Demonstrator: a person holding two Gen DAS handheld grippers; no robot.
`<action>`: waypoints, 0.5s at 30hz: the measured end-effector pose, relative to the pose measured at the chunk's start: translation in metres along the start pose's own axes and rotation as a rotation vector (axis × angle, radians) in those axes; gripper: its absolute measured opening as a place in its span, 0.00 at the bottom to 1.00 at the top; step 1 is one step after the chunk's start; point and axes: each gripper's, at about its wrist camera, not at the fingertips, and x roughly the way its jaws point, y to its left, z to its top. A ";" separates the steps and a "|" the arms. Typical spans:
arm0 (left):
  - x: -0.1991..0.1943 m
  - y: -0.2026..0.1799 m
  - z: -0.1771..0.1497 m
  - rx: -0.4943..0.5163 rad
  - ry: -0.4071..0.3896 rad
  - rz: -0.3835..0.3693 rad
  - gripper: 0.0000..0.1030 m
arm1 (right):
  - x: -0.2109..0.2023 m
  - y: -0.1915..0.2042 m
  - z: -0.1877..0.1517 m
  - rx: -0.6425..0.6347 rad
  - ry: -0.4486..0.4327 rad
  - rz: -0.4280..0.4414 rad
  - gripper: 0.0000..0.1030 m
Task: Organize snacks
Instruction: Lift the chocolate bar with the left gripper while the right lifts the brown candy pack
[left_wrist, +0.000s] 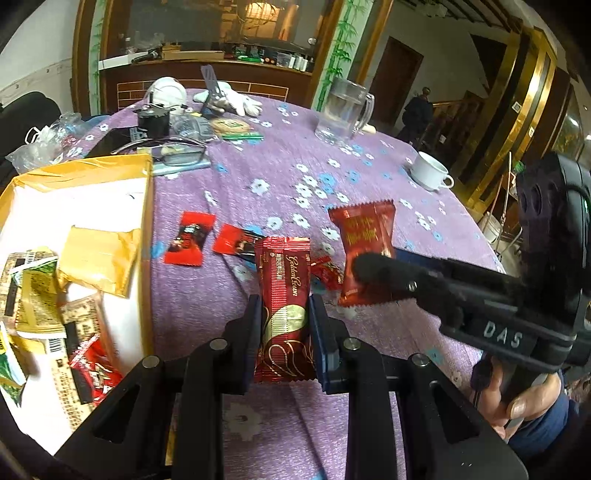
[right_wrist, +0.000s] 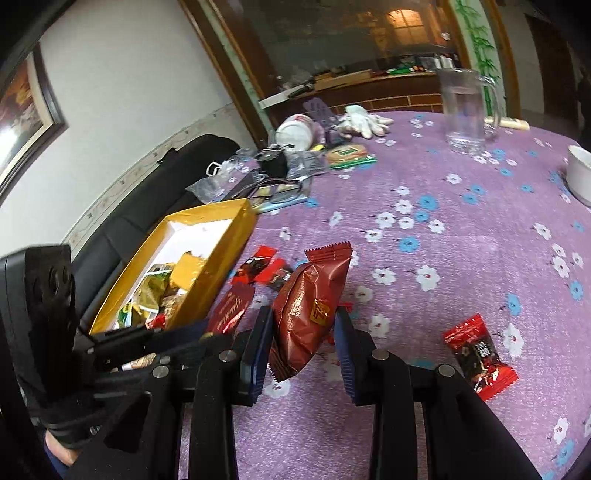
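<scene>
My left gripper (left_wrist: 283, 301) is shut on a long dark-red and gold snack bar (left_wrist: 283, 291), lifted above the purple flowered tablecloth (left_wrist: 258, 162). My right gripper (right_wrist: 302, 314) is shut on a puffy dark-red snack packet (right_wrist: 308, 310), which also shows at the right of the left wrist view, the packet (left_wrist: 364, 236) pinched by the right gripper (left_wrist: 373, 273). A yellow-rimmed box (left_wrist: 146, 206) (right_wrist: 221, 236) at the left holds several snack wrappers. Small red candies (left_wrist: 189, 238) (right_wrist: 478, 360) lie loose on the cloth.
At the table's far side stand a glass mug (left_wrist: 341, 110) (right_wrist: 467, 110), a white cup (left_wrist: 428, 171), white gloves (right_wrist: 360, 120), glasses (left_wrist: 173, 153), a black reel (left_wrist: 153, 120) and plastic bags. A person's hand (left_wrist: 517, 402) grips the right tool. A black sofa (right_wrist: 155, 192) lies beyond the box.
</scene>
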 end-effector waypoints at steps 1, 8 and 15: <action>-0.001 0.002 0.000 -0.004 -0.003 0.002 0.22 | 0.000 0.002 -0.001 -0.008 0.002 0.005 0.33; -0.010 0.017 0.002 -0.034 -0.023 0.016 0.22 | 0.002 0.013 -0.005 -0.054 0.008 0.026 0.33; -0.023 0.036 0.005 -0.069 -0.057 0.029 0.22 | 0.003 0.019 -0.006 -0.067 0.017 0.047 0.32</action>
